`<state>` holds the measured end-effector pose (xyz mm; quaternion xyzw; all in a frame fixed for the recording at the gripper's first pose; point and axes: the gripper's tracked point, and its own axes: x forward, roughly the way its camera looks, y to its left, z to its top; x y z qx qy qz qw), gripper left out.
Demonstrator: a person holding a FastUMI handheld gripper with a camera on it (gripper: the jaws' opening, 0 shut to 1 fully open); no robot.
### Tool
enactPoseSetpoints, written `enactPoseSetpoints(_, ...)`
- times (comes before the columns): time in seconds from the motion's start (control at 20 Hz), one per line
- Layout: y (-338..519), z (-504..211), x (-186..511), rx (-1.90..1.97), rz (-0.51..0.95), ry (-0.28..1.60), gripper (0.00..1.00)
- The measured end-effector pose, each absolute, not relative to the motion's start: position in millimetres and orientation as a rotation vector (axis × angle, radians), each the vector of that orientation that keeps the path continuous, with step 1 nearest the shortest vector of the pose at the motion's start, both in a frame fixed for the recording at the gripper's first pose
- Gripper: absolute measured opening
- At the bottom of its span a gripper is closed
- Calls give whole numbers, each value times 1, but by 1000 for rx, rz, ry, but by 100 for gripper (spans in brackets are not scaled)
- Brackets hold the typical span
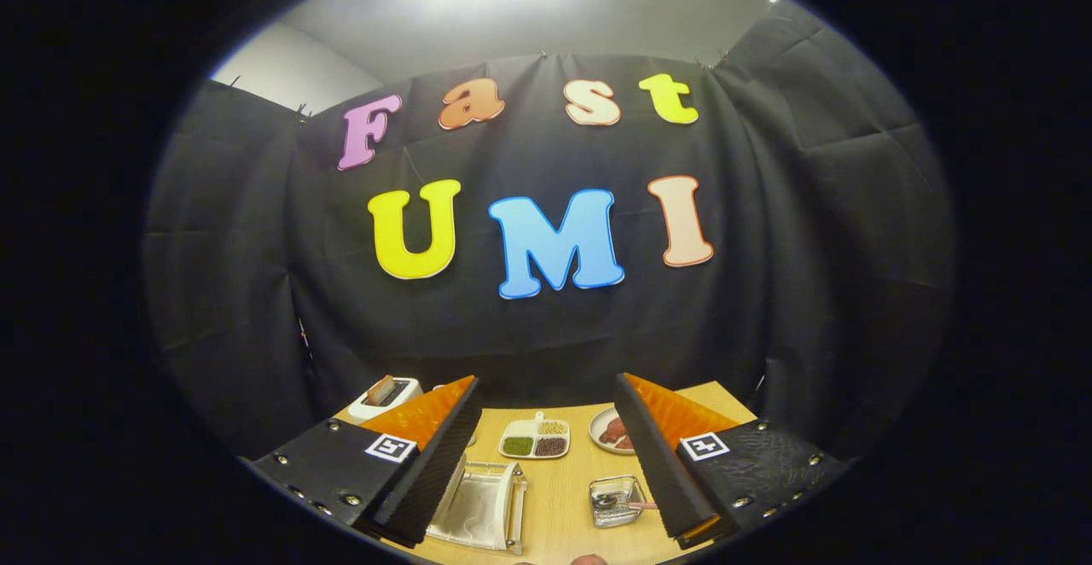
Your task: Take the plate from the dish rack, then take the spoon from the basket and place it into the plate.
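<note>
Tongs (546,454) hang released, fingers wide apart, high above the table (559,497). Between them, by the near edge, sits the rack (478,509) with the plate (467,507) in it; the basket (616,501) holding the spoon (627,505) stands beside it. Nothing is lifted yet, so the plate step seems to be in hand: next calls for dropping toward the rack and straddling the plate's rim.

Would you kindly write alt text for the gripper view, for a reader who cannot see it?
The gripper, fingers open and holding nothing, hangs above a wooden table. Between the fingers lie a dish rack, a small basket holding a spoon, and a divided tray of foods. A toaster and a plate of meat stand beyond, before the black cloth wall.
</note>
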<state>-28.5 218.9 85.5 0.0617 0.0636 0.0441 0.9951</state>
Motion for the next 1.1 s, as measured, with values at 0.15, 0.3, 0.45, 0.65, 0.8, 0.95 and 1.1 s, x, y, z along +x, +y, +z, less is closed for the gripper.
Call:
enactPoseSetpoints(0.15,259,55,-27,191,160,353,98)
enactPoseSetpoints(0.3,282,35,-22,229,185,488,98)
enactPoseSetpoints(0.45,310,14,-10,225,221,615,98)
enactPoseSetpoints(0.65,337,-23,-5,251,270,801,98)
enactPoseSetpoints(0.8,347,-48,0,267,251,915,98)
enactPoseSetpoints(0.95,359,-68,11,276,241,980,99)
enactPoseSetpoints(1.1,362,-84,19,271,217,1036,98)
